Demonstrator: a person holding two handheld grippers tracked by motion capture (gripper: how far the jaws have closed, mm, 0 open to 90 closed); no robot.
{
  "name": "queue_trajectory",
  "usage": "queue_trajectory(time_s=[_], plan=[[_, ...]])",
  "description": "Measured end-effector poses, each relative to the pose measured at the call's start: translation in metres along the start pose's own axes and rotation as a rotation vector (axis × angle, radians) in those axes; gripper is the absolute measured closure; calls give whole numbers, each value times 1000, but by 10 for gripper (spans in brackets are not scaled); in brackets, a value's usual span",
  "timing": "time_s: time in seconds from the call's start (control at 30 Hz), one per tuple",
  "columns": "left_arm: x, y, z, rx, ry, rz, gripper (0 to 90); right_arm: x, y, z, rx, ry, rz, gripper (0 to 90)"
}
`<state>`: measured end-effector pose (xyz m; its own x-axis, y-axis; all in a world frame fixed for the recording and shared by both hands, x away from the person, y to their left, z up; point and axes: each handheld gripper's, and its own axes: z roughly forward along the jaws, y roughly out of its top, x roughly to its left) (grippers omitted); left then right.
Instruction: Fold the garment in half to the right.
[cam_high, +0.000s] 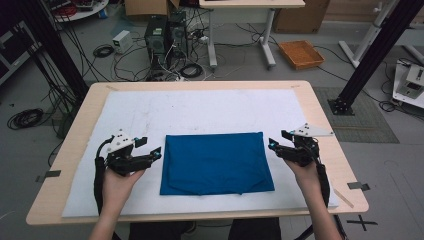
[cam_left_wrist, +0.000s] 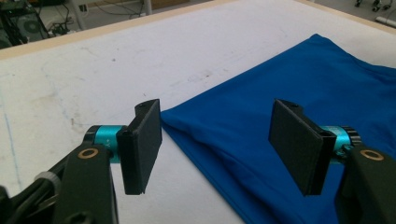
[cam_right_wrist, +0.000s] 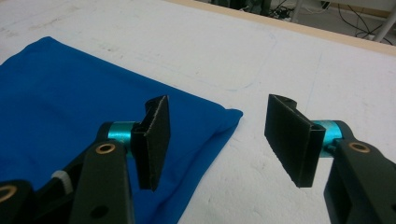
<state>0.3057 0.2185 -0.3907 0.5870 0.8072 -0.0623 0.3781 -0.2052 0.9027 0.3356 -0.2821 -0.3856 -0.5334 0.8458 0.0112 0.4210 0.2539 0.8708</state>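
I held the left hand-held gripper (cam_high: 153, 150) and right hand-held gripper (cam_high: 275, 139) released, flanking the folded blue cloth (cam_high: 216, 162) lying flat mid-surface on the white mat (cam_high: 200, 107); its underside folds stayed hidden from me.

White mat (cam_high: 150, 112) on wooden table (cam_high: 320, 107); orange tray (cam_high: 301, 54) on floor.

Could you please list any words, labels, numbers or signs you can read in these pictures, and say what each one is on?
"Y+": partly visible on the teal collar behind the left tool's left jaw, in the left gripper view.
No other text is legible; the equipment on the floor beyond the table is too small to read.
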Motion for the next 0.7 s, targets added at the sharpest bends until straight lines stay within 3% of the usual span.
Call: queue_trajectory(time_s=[0.27,0.4,0.7], plan=[[-9,-1,-1,36,-20,-21,353,-4,-2,-3,-2,-11,8,408],[-17,-5,-6,60,-28,-54,354,-6,-2,-6,-10,-14,11,408],[-32,-42,-14,151,-47,-231,355,-5,-3,-10,-8,-22,2,408]])
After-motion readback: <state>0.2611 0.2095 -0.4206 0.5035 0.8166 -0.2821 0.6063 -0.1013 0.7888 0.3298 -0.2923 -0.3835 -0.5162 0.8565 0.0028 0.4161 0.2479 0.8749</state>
